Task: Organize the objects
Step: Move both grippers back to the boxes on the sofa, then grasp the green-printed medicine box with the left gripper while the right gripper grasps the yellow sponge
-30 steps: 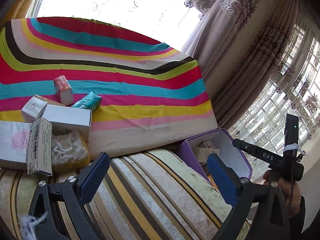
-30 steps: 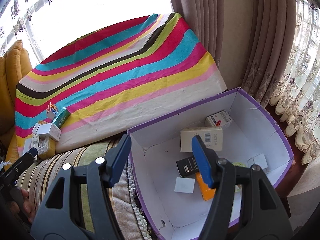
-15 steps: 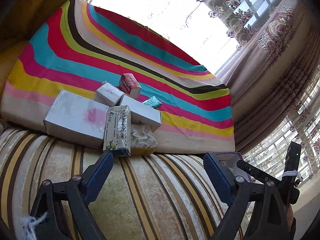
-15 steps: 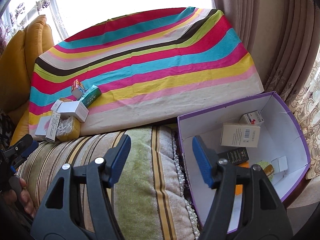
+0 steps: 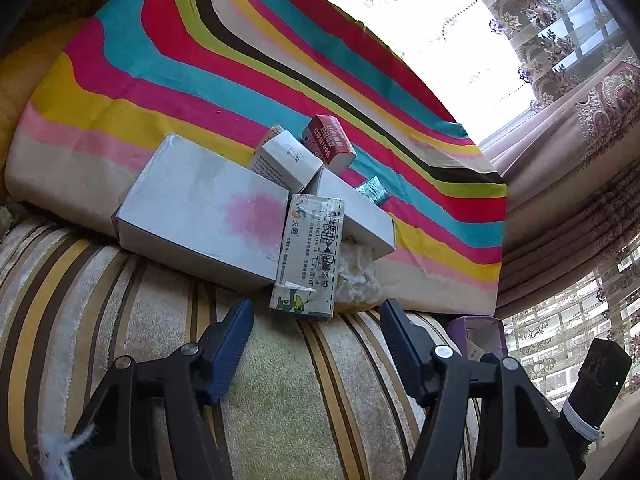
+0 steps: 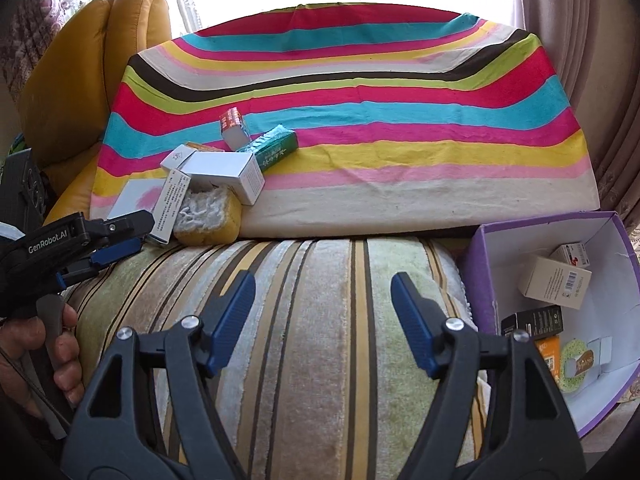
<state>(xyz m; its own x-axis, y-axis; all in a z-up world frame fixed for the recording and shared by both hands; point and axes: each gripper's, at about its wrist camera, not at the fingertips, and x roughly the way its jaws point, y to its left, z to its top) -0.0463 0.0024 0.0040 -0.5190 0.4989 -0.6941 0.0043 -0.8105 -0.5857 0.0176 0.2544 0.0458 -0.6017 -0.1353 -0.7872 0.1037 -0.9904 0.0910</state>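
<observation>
several items already inside purple bin (image 6: 484, 264), open-top cardboard, white lining, beside striped velvet cushion (image 6: 320, 320). pile of cartons (image 5: 256, 216) remains on striped cloth (image 5: 160, 80): flat white box, printed upright carton, red pack, teal pack, yellow sponge. left gripper (image 5: 316, 320) near printed carton, jaws apart, empty. right gripper (image 6: 322, 300) over cushion, jaws apart, empty. estimate: task partly done.

Rainbow-striped cloth (image 6: 360, 92); beige, green, brown-striped cushion (image 6: 320, 320); purple box (image 6: 486, 264) (white inside); red-white carton (image 5: 330, 142); teal packet (image 6: 276, 146); mustard-yellow pillow (image 6: 80, 80).
</observation>
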